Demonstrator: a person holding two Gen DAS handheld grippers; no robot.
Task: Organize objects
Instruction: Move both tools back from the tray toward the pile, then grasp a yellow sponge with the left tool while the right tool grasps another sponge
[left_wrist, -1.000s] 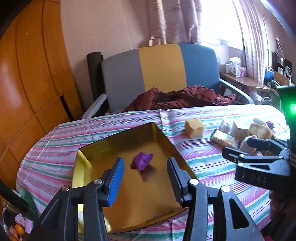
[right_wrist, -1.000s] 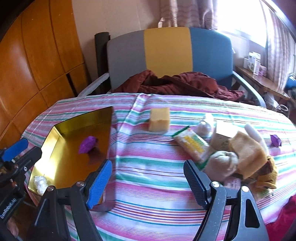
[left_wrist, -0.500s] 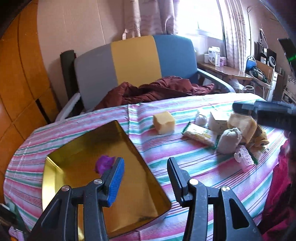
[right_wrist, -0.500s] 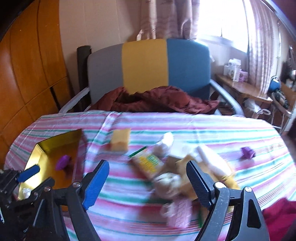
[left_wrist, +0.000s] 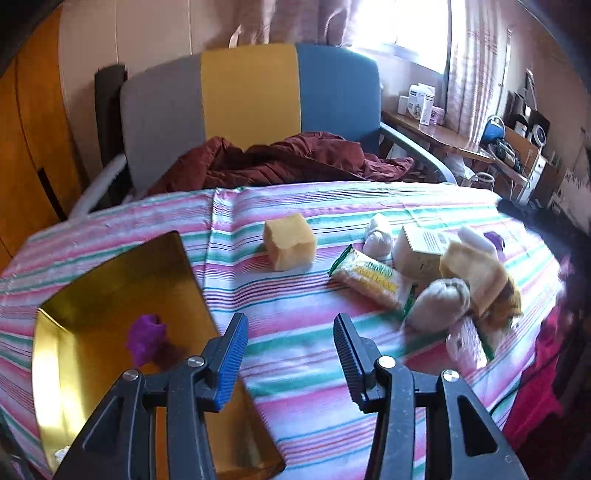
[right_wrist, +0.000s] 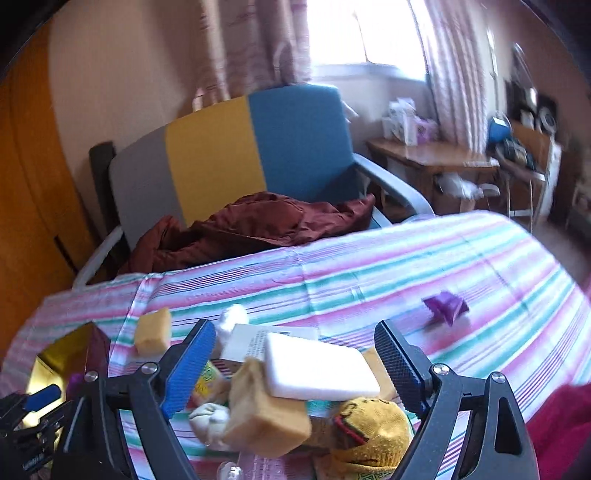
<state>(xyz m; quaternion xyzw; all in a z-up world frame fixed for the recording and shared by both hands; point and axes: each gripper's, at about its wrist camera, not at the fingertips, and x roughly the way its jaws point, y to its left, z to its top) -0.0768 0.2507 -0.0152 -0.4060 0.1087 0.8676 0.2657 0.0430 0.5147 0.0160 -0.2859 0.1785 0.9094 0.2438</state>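
- The left gripper (left_wrist: 288, 345) hangs over the striped tablecloth (left_wrist: 295, 295), its fingers partly spread with only bare cloth between them.
- The gold tray (left_wrist: 92, 280) sits just left of that gripper, under its blue finger (left_wrist: 231, 356); a purple piece (left_wrist: 145, 338) lies in the tray, outside the fingers.
- A yellow sponge block (left_wrist: 290, 242) lies on the cloth beyond the left gripper, apart from it.
- The right gripper (right_wrist: 295, 363) is over the heap of things, jaws opening wide and gripping nothing.
- Between and below its fingers lies a white block (right_wrist: 317, 369) on a tan sponge (right_wrist: 266, 413).
- A second purple piece (right_wrist: 445, 306) lies alone on the cloth, beyond the right-hand finger (right_wrist: 400, 363).
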